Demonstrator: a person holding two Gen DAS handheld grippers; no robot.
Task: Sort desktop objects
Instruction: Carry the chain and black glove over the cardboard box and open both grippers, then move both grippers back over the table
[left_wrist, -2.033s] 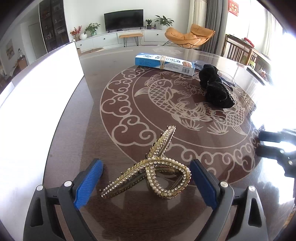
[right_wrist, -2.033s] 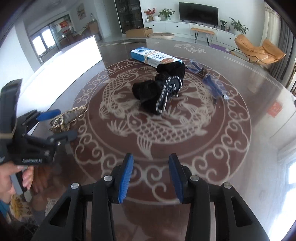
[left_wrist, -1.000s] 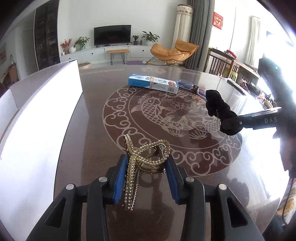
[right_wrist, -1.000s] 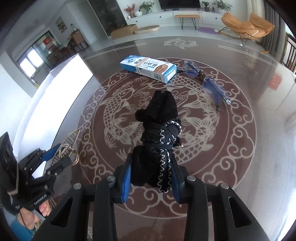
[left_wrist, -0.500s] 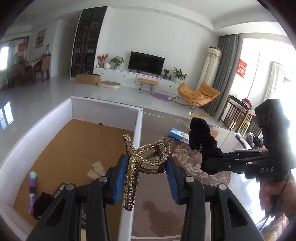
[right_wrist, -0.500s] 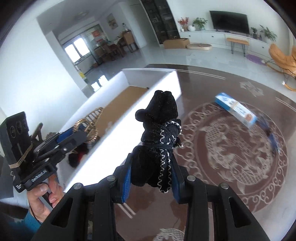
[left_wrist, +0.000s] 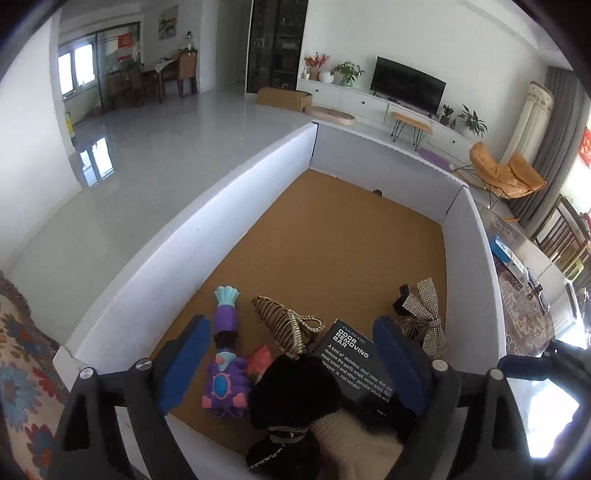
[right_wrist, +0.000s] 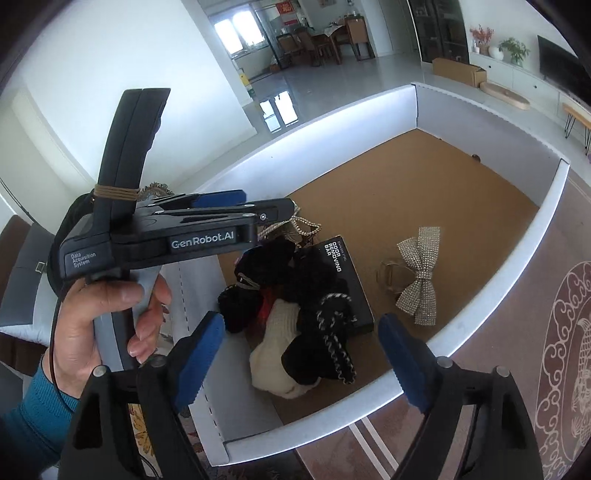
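Left wrist view: the left tool (left_wrist: 291, 360) hangs tilted downward over a white-walled box (left_wrist: 229, 184) with a cork-brown floor, its blue pads spreading wide and pressing on nothing, a pose that suits letting things fall into the bin. Below lie a gold hair clip (left_wrist: 291, 328), a purple toy (left_wrist: 225, 384), a black carton (left_wrist: 354, 365), a rhinestone bow (left_wrist: 424, 314) and a black hair tie (left_wrist: 291, 387), heaped near the closest wall. Right wrist view: the right tool (right_wrist: 299, 354) also points steeply into the box (right_wrist: 524, 266), jaws opening and empty, with a black braided hair tie (right_wrist: 325, 343) lying beneath on a cream cloth (right_wrist: 273, 362). The left hand (right_wrist: 107, 325), in a teal sleeve, grips its tool's handle beside the box, which stands next to the patterned bench (right_wrist: 561, 350).
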